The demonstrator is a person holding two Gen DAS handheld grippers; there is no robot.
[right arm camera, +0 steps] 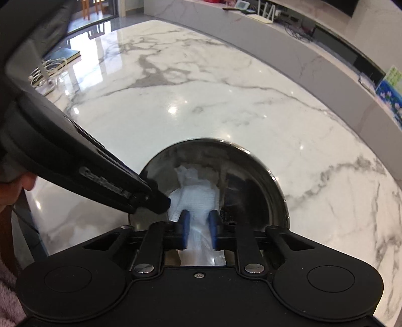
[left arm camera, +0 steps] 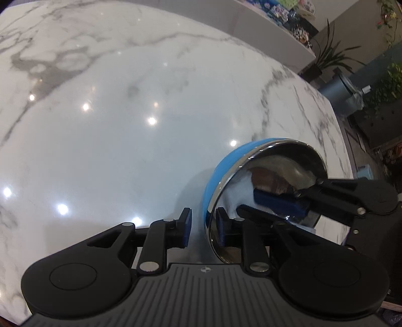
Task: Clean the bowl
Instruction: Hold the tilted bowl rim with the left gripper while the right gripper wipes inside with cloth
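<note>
Left gripper [left arm camera: 203,227] clamps blue steel-lined bowl [left arm camera: 221,173] rim. Right gripper [right arm camera: 198,230] grips white paper towel [right arm camera: 196,198] inside. Wipe w/ firm circles, keeping bowl steady.

A home living room: a glossy white marble surface [right arm camera: 226,83], leafy green houseplants [left arm camera: 384,85], a white wifi router [right arm camera: 265,11].

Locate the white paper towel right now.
The crumpled white paper towel is pinched in the right claw, pressed inside the tilted blue-sided steel bowl held by the left claw.
</note>
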